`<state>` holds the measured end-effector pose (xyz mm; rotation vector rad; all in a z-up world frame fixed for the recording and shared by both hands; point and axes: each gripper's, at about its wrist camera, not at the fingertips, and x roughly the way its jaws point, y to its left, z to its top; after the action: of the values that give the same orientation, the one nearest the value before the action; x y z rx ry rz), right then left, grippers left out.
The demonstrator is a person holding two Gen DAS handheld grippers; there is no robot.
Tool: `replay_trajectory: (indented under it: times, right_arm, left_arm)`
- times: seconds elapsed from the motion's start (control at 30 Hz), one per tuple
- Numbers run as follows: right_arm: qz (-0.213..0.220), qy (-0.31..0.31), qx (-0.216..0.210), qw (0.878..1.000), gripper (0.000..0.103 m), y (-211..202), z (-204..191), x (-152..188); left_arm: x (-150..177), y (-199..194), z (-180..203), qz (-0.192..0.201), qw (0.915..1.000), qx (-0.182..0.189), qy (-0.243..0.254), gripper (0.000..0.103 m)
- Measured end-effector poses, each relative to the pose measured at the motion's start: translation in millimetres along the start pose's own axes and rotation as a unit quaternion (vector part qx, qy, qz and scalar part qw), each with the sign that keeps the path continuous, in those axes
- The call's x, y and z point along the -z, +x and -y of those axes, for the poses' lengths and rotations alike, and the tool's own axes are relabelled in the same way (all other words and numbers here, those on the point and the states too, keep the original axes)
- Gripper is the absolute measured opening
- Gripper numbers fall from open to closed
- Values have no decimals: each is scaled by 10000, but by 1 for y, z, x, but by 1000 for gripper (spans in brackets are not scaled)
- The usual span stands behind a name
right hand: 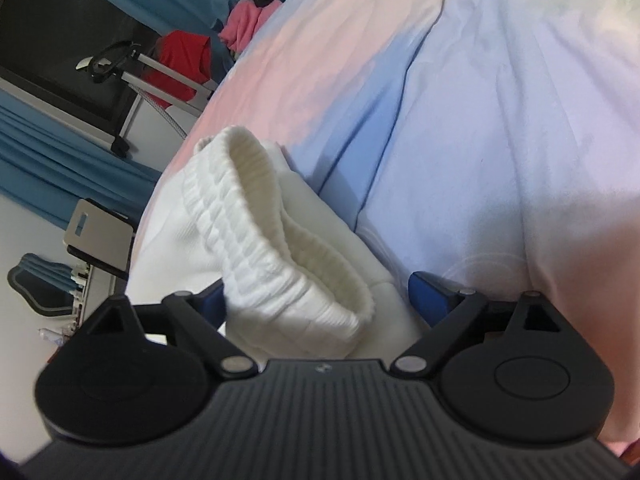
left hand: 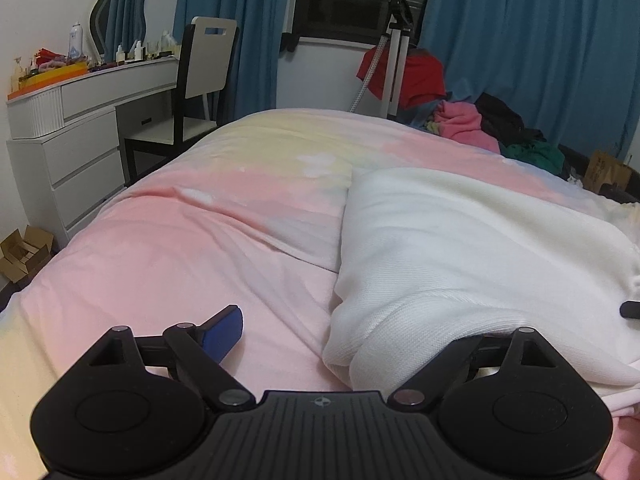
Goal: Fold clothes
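Observation:
A white knit garment [left hand: 460,248] lies on the pastel bedspread [left hand: 192,240], right of centre in the left wrist view. My left gripper [left hand: 348,344] is open at its near left edge; the left blue pad [left hand: 224,332] rests on the bedspread and the right finger is hidden under the white cloth. In the right wrist view the garment's ribbed waistband [right hand: 276,248] lies between the wide-apart jaws of my right gripper [right hand: 320,300]. The blue pads [right hand: 430,292] stand on either side of the cloth and do not pinch it.
A white dresser [left hand: 80,140] with bottles and a chair [left hand: 200,72] stand left of the bed. A pile of pink, red, black and green clothes [left hand: 472,120] sits at the far right corner by a steamer stand [left hand: 396,48]. Blue curtains hang behind. A cardboard box [left hand: 24,252] lies on the floor.

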<state>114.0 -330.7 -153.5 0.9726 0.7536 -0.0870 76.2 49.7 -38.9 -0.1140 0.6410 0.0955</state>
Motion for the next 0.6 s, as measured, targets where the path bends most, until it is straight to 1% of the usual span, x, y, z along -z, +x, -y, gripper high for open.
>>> replay_trajectory:
  times: [0.03, 0.07, 0.13, 0.2, 0.23, 0.3, 0.37, 0.4, 0.43, 0.47, 0.5, 0.53, 0.57, 0.6]
  right_arm:
    - [-103, 11, -103, 9999, 95, 1, -2, 0]
    - [-107, -84, -254, 9996, 96, 0, -7, 1]
    - [61, -444, -604, 9972, 96, -9, -22, 3]
    - [311, -666, -1090, 9913, 96, -21, -32, 5]
    - [326, -683, -1120, 9908, 96, -21, -33, 6]
    - [239, -641, -923, 9934, 96, -14, -32, 7]
    - [152, -599, -725, 9954, 95, -7, -31, 8]
    - [107, -602, -565, 9965, 91, -2, -29, 10]
    - [108, -670, -313, 9972, 75, 2, -30, 12]
    - [158, -719, -170, 9971, 68, 1, -31, 14]
    - [221, -742, -106, 9969, 65, -1, -33, 15]
    - [283, -765, -43, 9967, 60, -4, -34, 16]
    - [369, -749, -59, 9965, 54, -8, -35, 17]
    - [469, -710, -120, 9963, 52, -13, -35, 17]
  left_arm:
    - [0, 0, 0, -4, 10000, -6, -11, 90]
    - [0, 1, 0, -15, 10000, -13, -32, 90]
    - [0, 1, -1, -37, 10000, -27, -73, 90]
    - [-1, 2, -3, -65, 9999, -39, -136, 90]
    - [-1, 3, -4, -84, 9998, -15, -179, 90]
    - [-2, 4, -5, -122, 9997, 34, -225, 90]
    - [-3, 4, -3, -154, 9998, 21, -139, 90]
    - [-4, 3, -3, -238, 9996, 84, -129, 89]
    - [-5, 1, -4, -324, 9993, 149, -119, 89]
    - [-6, 0, -4, -409, 9989, 214, -109, 89]
    - [-7, -2, -4, -494, 9983, 279, -100, 89]
    - [-9, -7, -7, -540, 9976, 394, -172, 89]
    - [-11, -13, -10, -545, 9966, 560, -262, 89]
    - [-12, -19, -14, -571, 9948, 763, -354, 90]
